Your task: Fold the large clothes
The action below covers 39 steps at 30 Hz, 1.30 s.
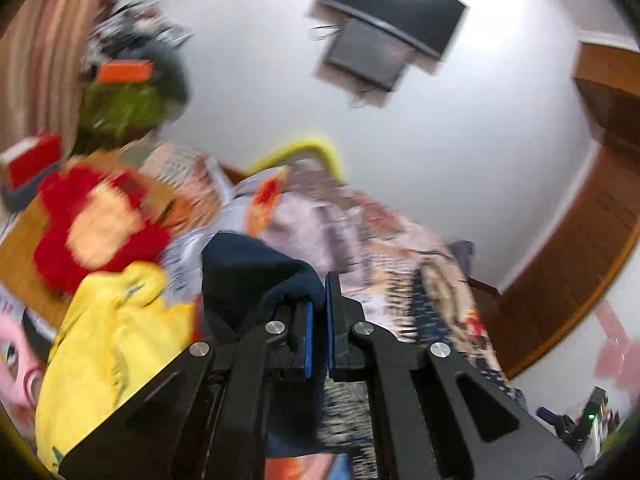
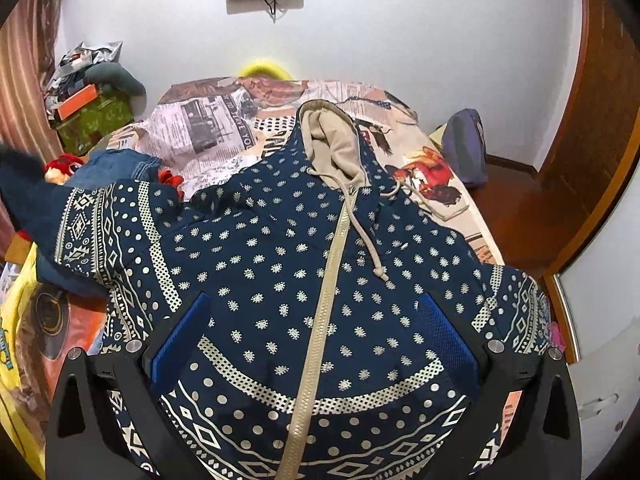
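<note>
Black arms of the left gripper (image 1: 318, 308) fill the near part of the left wrist view. Its two blue pads (image 1: 309, 334) are almost shut, pinching a dark blue bit of cloth, which looks like the sleeve cuff (image 1: 256, 272) of the hoodie. This picture is blurry. On the left are one yellow cloth (image 1: 116, 344) and one red soft toy (image 1: 96, 224). Far off on the white wall hangs one screen (image 1: 388, 24). The bedsheet (image 1: 360, 224) with newspaper prints lies behind the cuff

Blue pads again come first in the right wrist view, but the right gripper (image 2: 316, 340) is wide open and holds nothing. It hovers over the near hem of the one hoodie (image 2: 280, 264), which lies flat on the bed, front up, zip (image 2: 328, 280) closed, hood (image 2: 332, 140) at the far end. The hoodie is navy with pale dots. Its left sleeve (image 2: 88, 224) is lifted up at the left. I count two drawstrings (image 2: 368, 240)

I think the step now is folding the left sleeve across the chest. Next, the left gripper should carry the cuff to the right over the body and lay it flat, while the right gripper could press the hem so the hoodie does not slide
</note>
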{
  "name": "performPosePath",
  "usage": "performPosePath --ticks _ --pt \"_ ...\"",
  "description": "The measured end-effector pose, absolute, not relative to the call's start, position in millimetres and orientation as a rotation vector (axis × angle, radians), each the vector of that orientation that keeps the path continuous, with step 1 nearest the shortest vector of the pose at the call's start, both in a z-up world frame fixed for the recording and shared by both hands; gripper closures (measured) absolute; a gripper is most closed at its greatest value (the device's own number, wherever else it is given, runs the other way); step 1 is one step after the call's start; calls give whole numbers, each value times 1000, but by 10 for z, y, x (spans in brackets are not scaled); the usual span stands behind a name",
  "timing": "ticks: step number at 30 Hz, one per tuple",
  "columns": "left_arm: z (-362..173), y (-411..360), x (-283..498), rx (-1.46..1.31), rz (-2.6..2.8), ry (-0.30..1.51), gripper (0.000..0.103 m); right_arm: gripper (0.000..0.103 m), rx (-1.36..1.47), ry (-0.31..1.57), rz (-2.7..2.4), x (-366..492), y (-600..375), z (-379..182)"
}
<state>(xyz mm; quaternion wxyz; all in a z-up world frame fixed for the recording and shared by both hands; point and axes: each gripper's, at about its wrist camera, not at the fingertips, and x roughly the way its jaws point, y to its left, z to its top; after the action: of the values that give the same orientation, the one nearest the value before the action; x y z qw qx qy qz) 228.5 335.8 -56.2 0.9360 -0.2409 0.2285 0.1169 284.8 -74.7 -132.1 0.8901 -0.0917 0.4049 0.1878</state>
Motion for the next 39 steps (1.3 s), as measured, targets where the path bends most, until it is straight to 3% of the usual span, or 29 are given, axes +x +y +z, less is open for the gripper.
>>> performPosePath --ticks 6,12,26,30,34,39 --pt "-242 2505 2842 -409 49 464 99 0 -177 815 387 2901 -908 -1235" --pt "-399 1586 3355 -267 -91 535 99 0 -152 809 383 2961 -1130 -1217" --pt "-2078 -28 3940 -5 -274 1071 99 0 -179 897 261 3098 -1784 -1502" --pt "-2252 -158 3856 70 -304 1135 84 0 -206 917 240 3061 -1874 -1537" --pt "-2121 -78 3699 52 -315 1121 50 0 -246 909 249 3006 -1827 -1493" --pt "-1684 168 3536 48 -272 1033 36 0 -311 876 292 2948 -1595 -1393"
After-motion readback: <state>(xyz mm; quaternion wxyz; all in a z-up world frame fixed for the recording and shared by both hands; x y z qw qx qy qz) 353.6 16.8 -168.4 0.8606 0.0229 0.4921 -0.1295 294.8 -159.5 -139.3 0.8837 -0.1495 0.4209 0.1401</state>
